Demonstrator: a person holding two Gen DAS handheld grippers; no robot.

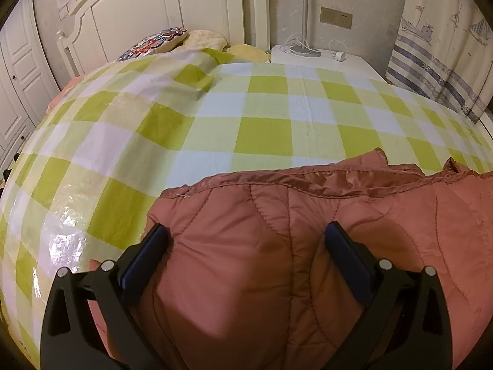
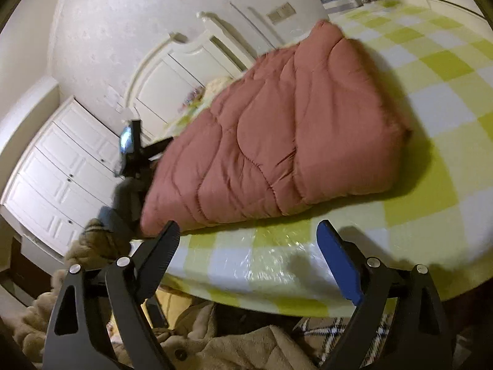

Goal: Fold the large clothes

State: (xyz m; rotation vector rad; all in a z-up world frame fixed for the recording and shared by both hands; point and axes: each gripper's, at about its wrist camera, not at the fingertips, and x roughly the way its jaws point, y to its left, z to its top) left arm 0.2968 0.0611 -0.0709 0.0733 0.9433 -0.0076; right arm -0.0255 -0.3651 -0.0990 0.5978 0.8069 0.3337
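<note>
The soft, puffy, likely light and slippery jacket [image 2: 277, 129] is lying folded on the bed [image 2: 431, 98], being straddled by the spread left gripper [image 1: 243, 237], while the right gripper [image 2: 248, 234] is hanging spread and empty near its edge, where a thick seam is best pinched.

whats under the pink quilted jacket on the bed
The pink quilted jacket lies folded on a green and white checked bedspread with a shiny clear plastic cover. Only the spread around it shows; whatever lies directly beneath the jacket is covered.
</note>
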